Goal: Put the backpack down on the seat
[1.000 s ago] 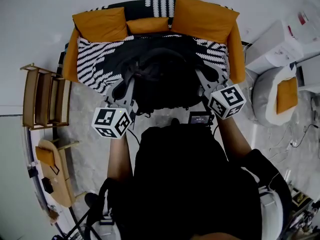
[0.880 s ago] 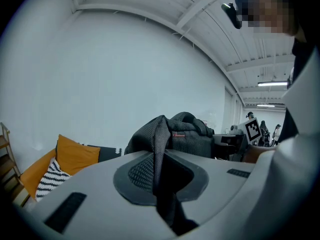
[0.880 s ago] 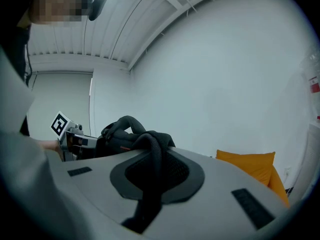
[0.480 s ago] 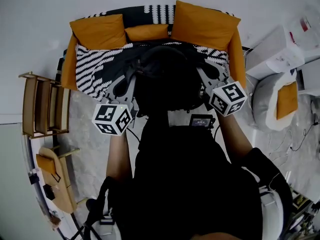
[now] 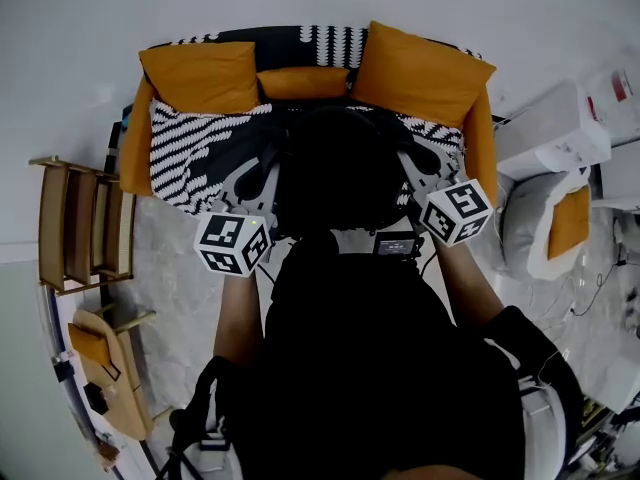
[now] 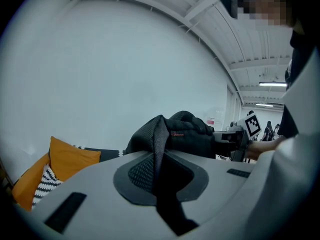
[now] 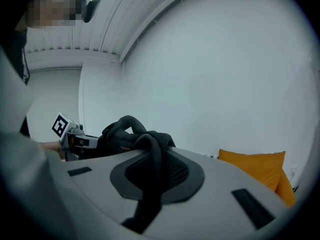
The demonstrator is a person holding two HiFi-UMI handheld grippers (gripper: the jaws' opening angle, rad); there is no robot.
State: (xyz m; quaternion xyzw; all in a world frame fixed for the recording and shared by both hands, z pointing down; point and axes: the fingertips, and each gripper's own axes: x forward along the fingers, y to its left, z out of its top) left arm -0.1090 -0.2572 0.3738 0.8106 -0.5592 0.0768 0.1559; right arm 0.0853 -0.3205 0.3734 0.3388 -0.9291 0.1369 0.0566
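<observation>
A black backpack (image 5: 335, 168) hangs between my two grippers over the sofa's black-and-white striped seat (image 5: 190, 143). My left gripper (image 5: 258, 173) is shut on the backpack's left mesh strap (image 6: 159, 144). My right gripper (image 5: 415, 163) is shut on the right strap (image 7: 152, 156). In the left gripper view the backpack's bulk (image 6: 190, 134) rises beyond the jaws, with the right gripper's marker cube (image 6: 251, 125) behind it. In the right gripper view the backpack (image 7: 122, 134) shows beside the left marker cube (image 7: 61, 126). Whether the bag's underside touches the seat is hidden.
Orange cushions (image 5: 200, 76) (image 5: 420, 68) line the sofa's back, and orange arms flank the seat. A wooden rack (image 5: 80, 223) and a wooden stool (image 5: 105, 368) stand at the left. A white box (image 5: 555, 123) and a grey pouf (image 5: 540, 218) stand at the right.
The backpack and both grippers have moved a little farther over the seat; the sofa sits lower in the head view. Both grips on the straps are unchanged.
</observation>
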